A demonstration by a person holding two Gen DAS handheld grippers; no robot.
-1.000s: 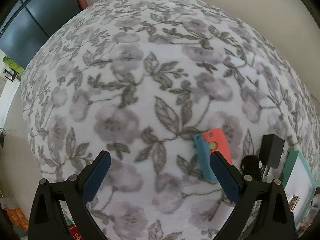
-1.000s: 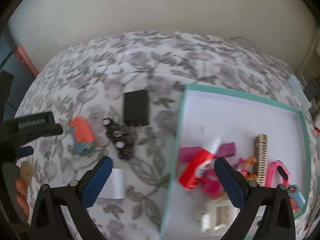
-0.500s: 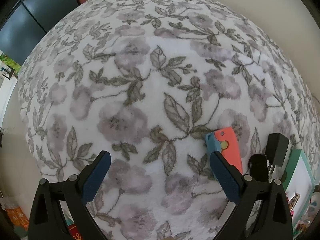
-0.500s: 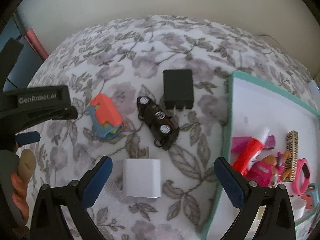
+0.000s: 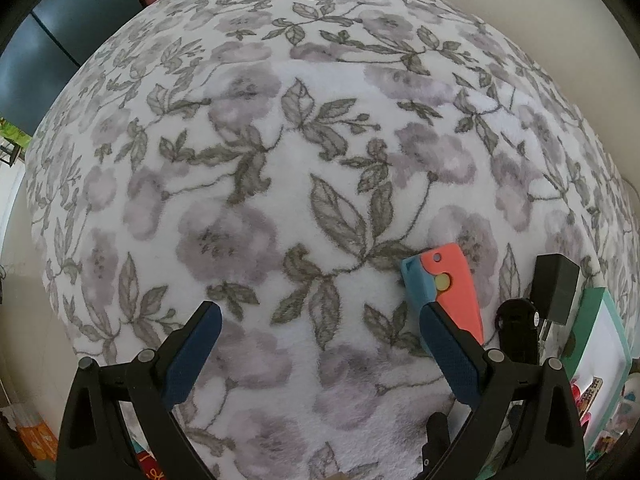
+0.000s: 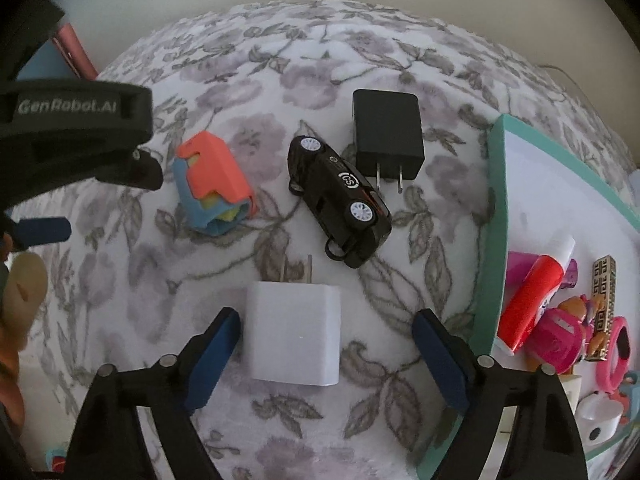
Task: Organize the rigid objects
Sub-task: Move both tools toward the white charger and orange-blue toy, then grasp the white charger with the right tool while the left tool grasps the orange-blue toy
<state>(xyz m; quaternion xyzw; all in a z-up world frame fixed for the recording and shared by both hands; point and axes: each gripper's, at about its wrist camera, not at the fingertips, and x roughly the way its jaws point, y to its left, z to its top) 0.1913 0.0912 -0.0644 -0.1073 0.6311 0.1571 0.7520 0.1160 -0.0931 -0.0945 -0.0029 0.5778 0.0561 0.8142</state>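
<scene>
The step in hand is, I judge, the pick-up of the white wall charger (image 6: 293, 334), which lies flat on the floral blanket (image 6: 400, 60) with its 2 prongs pointing away from the camera. The right gripper (image 6: 326, 326) straddles this charger; its jaws have just been closing, with the charger between them. The left pad (image 6: 214, 354) is at the charger's side, but the right one is apart from it, so nothing is clamped yet. Beyond the charger lie a black toy car (image 6: 340, 200) marked "GS", a black wall charger (image 6: 387, 136) and a coral-and-blue plastic block (image 6: 214, 188). To the right of the charger stands the teal-rimmed tray (image 6: 494, 220), which already holds a red tube and pink toys. The next move calls for closing squarely on the charger's 2 flat sides, then lifting it over the tray's rim. The left gripper (image 5: 318, 334) hangs wide apart and empty over the blanket, left of the block; its body reads "GenRobot.AI".
</scene>
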